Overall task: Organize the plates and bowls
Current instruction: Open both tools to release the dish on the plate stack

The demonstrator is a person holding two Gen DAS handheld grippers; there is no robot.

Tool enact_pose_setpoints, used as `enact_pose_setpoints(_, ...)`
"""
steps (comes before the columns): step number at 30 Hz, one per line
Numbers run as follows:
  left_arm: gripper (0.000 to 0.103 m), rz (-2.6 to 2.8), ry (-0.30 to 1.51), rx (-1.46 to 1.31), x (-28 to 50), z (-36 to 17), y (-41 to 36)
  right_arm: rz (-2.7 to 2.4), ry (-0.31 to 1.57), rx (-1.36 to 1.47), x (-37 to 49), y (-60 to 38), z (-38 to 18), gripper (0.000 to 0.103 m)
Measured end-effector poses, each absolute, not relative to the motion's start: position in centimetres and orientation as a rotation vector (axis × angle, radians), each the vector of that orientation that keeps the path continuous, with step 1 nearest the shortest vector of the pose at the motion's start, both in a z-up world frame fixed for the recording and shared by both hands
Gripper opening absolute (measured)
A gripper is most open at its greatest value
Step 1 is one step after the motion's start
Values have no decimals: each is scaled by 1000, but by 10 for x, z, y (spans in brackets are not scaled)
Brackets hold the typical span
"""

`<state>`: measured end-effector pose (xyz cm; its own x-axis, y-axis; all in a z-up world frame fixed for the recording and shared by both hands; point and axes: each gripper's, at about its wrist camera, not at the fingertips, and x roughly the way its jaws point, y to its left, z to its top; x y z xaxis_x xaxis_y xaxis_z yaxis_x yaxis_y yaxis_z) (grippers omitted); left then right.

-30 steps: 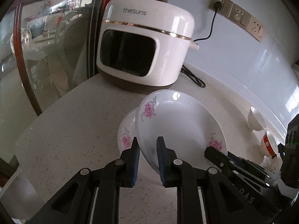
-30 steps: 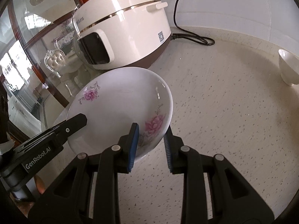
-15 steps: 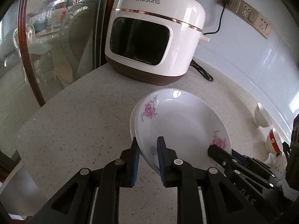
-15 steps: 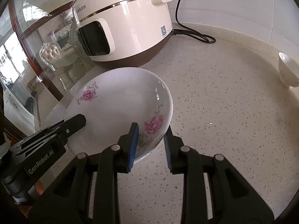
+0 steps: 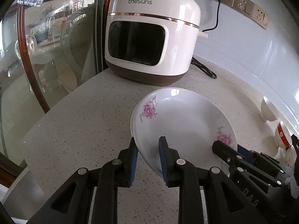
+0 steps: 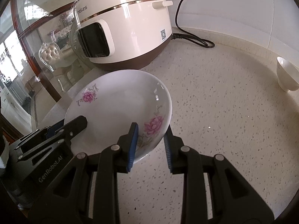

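Speckled counter [image 5: 78, 123] carries a cooker [image 5: 151, 37]. Right gripper [image 6: 150, 141] clamps the plate [image 5: 183, 123] rim; left gripper [image 5: 148, 160] has just been loosening around it.

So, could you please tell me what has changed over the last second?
The floral plate has sunk onto the second plate, which it now hides. The left gripper has just been opening its jaws, the rim between them. The right gripper stays shut on the rim; the rice cooker has not moved.
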<state>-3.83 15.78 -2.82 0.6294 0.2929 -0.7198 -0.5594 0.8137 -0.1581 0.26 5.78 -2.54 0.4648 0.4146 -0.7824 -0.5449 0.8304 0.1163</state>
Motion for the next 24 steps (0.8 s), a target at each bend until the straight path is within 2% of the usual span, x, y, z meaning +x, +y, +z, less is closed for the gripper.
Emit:
enact_pose_setpoints(19, 31, 565, 737, -295, -31, -35, 155, 551, 808, -246, -3, 63, -31, 37)
enact_pose_setpoints(21, 34, 566, 739, -289, -30, -35, 155, 541, 790, -239, -5, 60, -29, 43)
enact_pose_setpoints(23, 46, 575, 728, -288, -33, -34, 155, 519, 763, -231, -6, 57, -25, 55)
enact_pose_setpoints(24, 48, 578, 723, -284, -33, -34, 156, 513, 752, -232, -6, 56, -23, 56)
